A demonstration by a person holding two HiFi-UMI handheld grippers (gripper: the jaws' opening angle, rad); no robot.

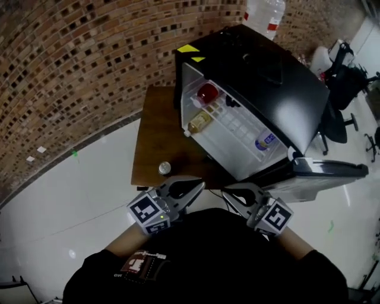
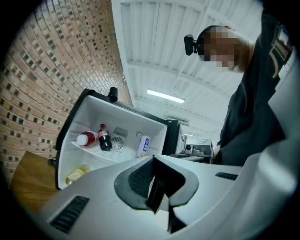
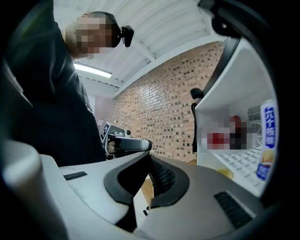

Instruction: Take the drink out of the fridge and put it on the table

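Note:
A small black fridge (image 1: pixel 261 71) stands open, its white inside facing me. On its shelves are a red bottle (image 1: pixel 207 92), a yellow bottle (image 1: pixel 200 120) and a blue-and-white can (image 1: pixel 265 141). The left gripper view shows the red bottle (image 2: pixel 86 138), a dark cola bottle (image 2: pixel 104 139), the can (image 2: pixel 144 146) and the yellow bottle (image 2: pixel 76 174). Left of the fridge is a brown wooden table (image 1: pixel 155 136). My left gripper (image 1: pixel 200 185) (image 2: pixel 154 161) and right gripper (image 1: pixel 225 191) (image 3: pixel 150 157) are held close to my chest, short of the fridge, both shut and empty.
A small round-topped container (image 1: pixel 164 168) stands on the table's near edge. The fridge door (image 1: pixel 320 172) hangs open toward the right. A large water bottle (image 1: pixel 264 15) sits on the fridge. A brick wall (image 1: pixel 71 65) runs behind, and an office chair (image 1: pixel 341 77) stands at far right.

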